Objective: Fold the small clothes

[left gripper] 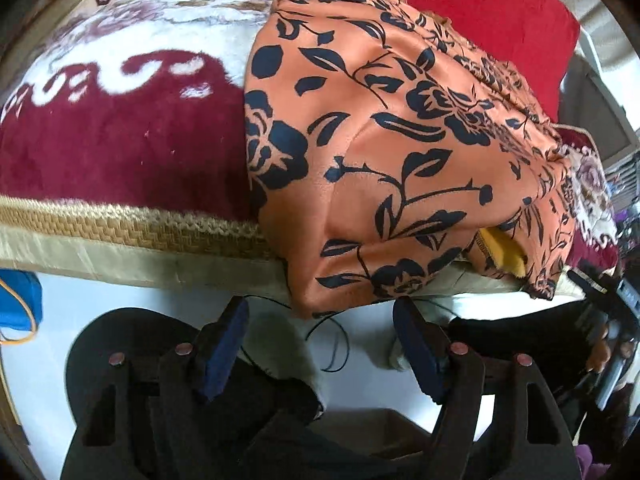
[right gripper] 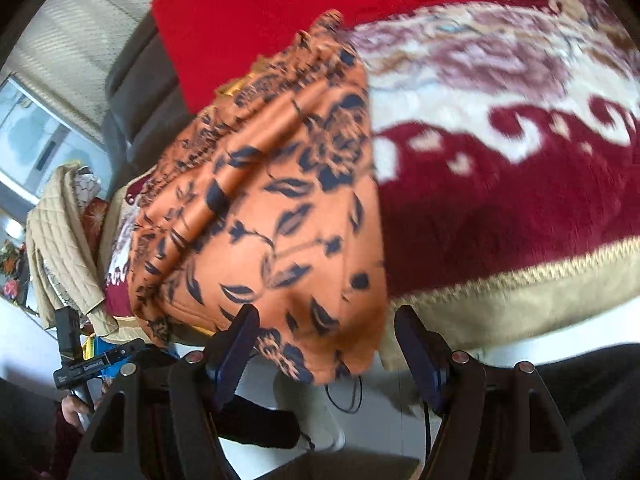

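In your left wrist view, the dark red and white blanket fills the left half, its woven tan border running along the bed edge, with a blue object at the far left edge below it. The orange cloth with the dark blue leaf and flower print lies on the blanket right of centre; its long axis runs from the upper middle of the frame down toward the lower middle, where its near end hangs over the bed edge. A yellow patch shows under a fold at the lower right of the cloth, which the other view does not show. A red pillow sits at the upper right. Your left gripper stands spread at the bottom, the hanging hem just above the gap, nothing pinched. A thin black cable loops on the white floor between the fingers. In your right wrist view, a tan quilted jacket and a window appear only at the left. The cloth runs from upper middle to lower middle, the blanket to its right. Your right gripper is spread, the cloth's hanging corner between the fingers; the blur hides whether they touch it.
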A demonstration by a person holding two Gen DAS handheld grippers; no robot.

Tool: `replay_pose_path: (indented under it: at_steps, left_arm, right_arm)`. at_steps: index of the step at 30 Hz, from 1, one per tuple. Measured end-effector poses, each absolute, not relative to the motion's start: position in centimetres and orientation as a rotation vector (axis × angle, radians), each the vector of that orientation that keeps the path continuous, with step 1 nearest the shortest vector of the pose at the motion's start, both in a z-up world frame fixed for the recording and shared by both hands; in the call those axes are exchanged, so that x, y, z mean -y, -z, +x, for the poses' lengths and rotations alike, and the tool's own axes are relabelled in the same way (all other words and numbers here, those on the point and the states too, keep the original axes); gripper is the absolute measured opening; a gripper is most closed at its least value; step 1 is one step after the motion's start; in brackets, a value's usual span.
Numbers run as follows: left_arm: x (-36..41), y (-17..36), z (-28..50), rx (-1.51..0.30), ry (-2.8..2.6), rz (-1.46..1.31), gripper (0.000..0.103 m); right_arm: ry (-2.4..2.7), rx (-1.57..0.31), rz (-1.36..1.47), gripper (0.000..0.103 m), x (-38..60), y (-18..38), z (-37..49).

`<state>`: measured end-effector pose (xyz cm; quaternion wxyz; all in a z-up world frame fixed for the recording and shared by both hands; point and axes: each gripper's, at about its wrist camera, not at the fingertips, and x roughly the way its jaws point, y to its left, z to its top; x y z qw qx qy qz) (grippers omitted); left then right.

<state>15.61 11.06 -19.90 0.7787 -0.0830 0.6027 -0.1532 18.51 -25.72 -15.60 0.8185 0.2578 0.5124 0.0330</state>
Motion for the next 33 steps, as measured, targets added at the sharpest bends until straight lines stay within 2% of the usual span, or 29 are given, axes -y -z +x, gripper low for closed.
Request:
replay_pose_path:
  at_steps: [4,6,8,14,18,20,22,23,24,29,31,32,33]
  left_arm:
    - [-11.1,19.9,15.6,-1.27,0.333,-0.21,0.073]
    - [-10.8,20.0,15.7,-1.264,0.361,-0.237,0.047]
    - [-10.8,20.4,15.8,-1.274,0.381,-0.248,0.038]
    - [-10.1,21.2,16.1,-1.295,0.362,-0.266,0.039]
    - [-10.3,21.7,16.2,-1.311,0.366,-0.294,0.04]
    - [-10.4,21.6,16.0,-1.301,0.375,-0.302,0.04]
    - [-10.4,21.5,16.0,-1.285,0.394,-0.301,0.025]
    - [-10.4,21.4,16.0,-1.277,0.402,-0.303,0.006]
    - [-10.4,21.1,16.0,-1.268,0.411,-0.309,0.002]
    - [-10.5,19.8,16.2,-1.235,0.436,-0.298,0.003]
    - [-11.2,19.9,16.2,-1.256,0.397,-0.299,0.006]
    - [-11.8,20.0,16.3,-1.273,0.376,-0.313,0.012]
    - [-12.2,20.3,16.4,-1.285,0.357,-0.331,0.03]
  right_arm:
    - [-0.034,-1.115,0.558,0.074,25.9,16.6,18.6]
    - [-0.009,-1.12,0.574,0.074,26.0,17.2,18.9]
    - [0.02,-1.135,0.574,0.074,25.6,17.9,19.5]
    - [0.054,-1.155,0.517,0.071,23.7,19.2,20.4]
    - [0.083,-1.165,0.42,0.054,22.0,18.7,20.4]
    - [0.055,-1.175,0.404,0.02,21.5,18.5,20.4]
    - [0.05,-1.169,0.361,0.015,20.6,17.8,20.3]
    - [0.041,-1.165,0.353,0.013,20.4,17.6,20.3]
    - [0.02,-1.158,0.357,0.012,20.2,17.1,20.3]
    - [-0.088,-1.121,0.472,0.011,20.5,15.0,20.4]
    - [-0.12,-1.102,0.509,0.011,20.6,14.1,20.2]
    - [-0.137,-1.095,0.524,0.011,20.8,13.7,20.2]
    - [-0.149,-1.087,0.534,0.011,21.1,13.5,19.9]
